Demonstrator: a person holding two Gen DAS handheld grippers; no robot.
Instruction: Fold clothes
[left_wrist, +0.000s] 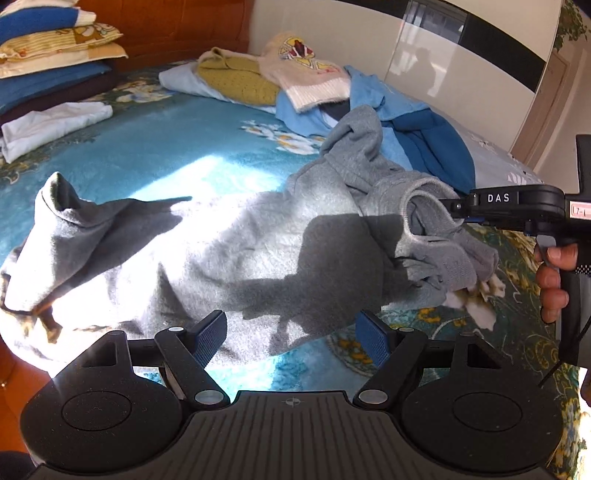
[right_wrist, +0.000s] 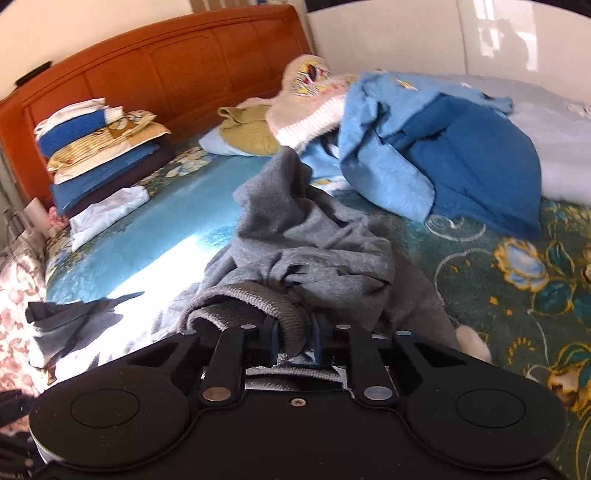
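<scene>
A grey sweatshirt (left_wrist: 229, 240) lies crumpled across the blue floral bedspread (left_wrist: 159, 140), partly in bright sunlight. My left gripper (left_wrist: 293, 338) is open just above its near edge, with nothing between the blue pads. My right gripper (left_wrist: 456, 212) comes in from the right, shut on a ribbed cuff of the sweatshirt and lifting that sleeve a little. In the right wrist view the ribbed cuff (right_wrist: 258, 299) is pinched between the right gripper (right_wrist: 295, 341) fingers, and the rest of the grey sweatshirt (right_wrist: 303, 236) bunches up beyond it.
A heap of unfolded clothes (left_wrist: 332, 88) sits at the back: blue, olive and cream knits. A stack of folded items (right_wrist: 103, 147) rests against the wooden headboard (right_wrist: 177, 62), with a folded white piece (left_wrist: 55, 123) beside it. A hand (left_wrist: 554, 280) holds the right gripper's handle.
</scene>
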